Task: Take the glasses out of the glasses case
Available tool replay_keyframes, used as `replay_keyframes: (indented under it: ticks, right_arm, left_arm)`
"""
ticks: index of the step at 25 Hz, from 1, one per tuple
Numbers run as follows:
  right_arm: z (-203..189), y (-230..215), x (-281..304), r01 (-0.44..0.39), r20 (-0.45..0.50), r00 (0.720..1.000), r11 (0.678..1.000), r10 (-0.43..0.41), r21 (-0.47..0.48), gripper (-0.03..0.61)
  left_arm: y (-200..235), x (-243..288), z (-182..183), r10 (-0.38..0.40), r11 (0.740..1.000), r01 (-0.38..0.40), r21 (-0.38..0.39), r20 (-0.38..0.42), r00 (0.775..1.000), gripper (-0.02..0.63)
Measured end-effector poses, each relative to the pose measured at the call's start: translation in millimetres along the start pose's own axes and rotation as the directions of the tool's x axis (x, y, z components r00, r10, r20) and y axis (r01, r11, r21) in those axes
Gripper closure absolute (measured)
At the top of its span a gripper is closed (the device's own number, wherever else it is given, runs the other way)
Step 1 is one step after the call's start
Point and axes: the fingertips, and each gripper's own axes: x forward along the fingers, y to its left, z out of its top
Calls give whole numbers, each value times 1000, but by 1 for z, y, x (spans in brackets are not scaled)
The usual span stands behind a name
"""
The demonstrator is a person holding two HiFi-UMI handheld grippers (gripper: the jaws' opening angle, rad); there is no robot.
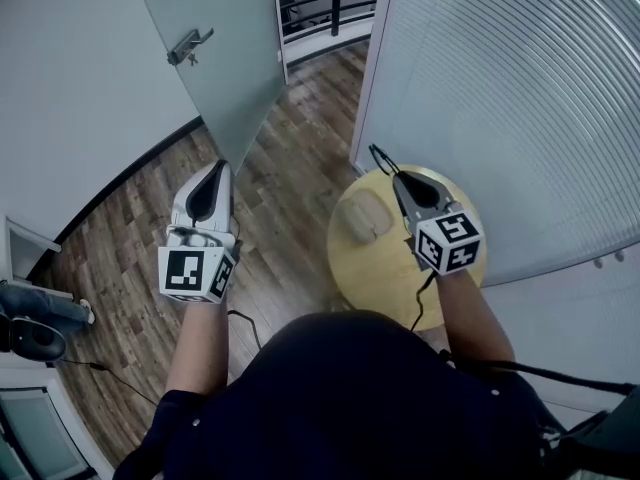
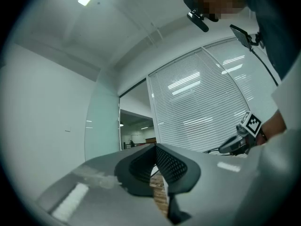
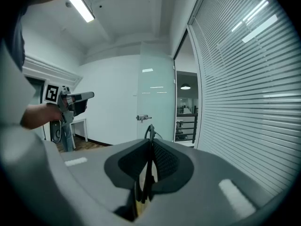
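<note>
Jutting from the right gripper are thin, black, seemingly folded glasses.

Office: glass door, slatted blinds

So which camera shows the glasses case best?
The head view: the glasses case lies whole on the round table. Both gripper views look off across the room and miss it.

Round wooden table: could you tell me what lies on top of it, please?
A beige oval glasses case lies on the round wooden table. The right gripper, shut on black glasses, covers the tabletop beneath it.
</note>
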Motion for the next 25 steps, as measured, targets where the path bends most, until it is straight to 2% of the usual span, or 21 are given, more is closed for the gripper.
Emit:
replay_keyframes:
  ticks: [17,25]
  right_arm:
    - [-4,-17,-14,63,28,998,998,-63,12,549]
    - [-14,-12,-9,57,19,998,998,-57,19,549]
  left_arm:
    - [-10,2,-4,-30,1000,30,-5,-22,999,609]
    - [11,1,-3,-12,1000,12,-4,-29,1000,609]
